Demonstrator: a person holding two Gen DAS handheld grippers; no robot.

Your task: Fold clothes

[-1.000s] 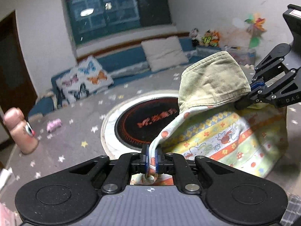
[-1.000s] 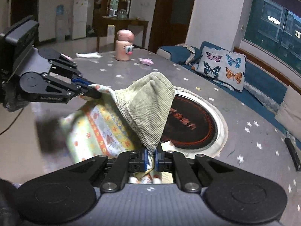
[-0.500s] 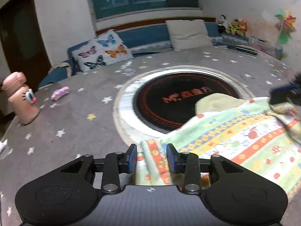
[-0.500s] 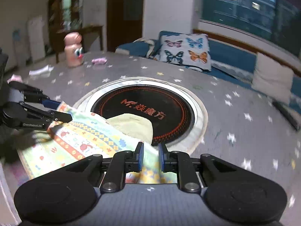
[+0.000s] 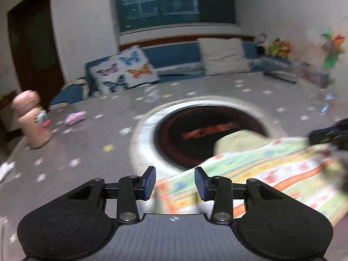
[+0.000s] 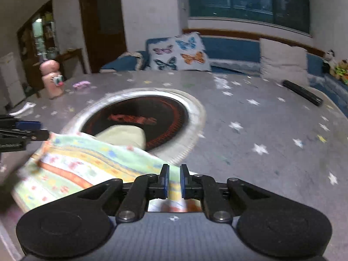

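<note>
Both grippers hold nothing: the left gripper (image 5: 175,181) has its fingers wide, the right gripper (image 6: 173,182) narrow but parted. At lower right of the left view, the patterned garment (image 5: 250,176) lies flat on the tabletop (image 5: 87,143), doubled over its corduroy lining (image 5: 237,140); further folds may remain.

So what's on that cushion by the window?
Colourful butterflies on the white cushion, clearest in the right wrist view.

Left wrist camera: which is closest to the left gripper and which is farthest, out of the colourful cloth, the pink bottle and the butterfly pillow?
From the left gripper:
1. Colourful cloth, right at the fingertips, spreading right.
2. Pink bottle, standing on the table, far left.
3. Butterfly pillow, on the blue bench past the table's edge.
</note>
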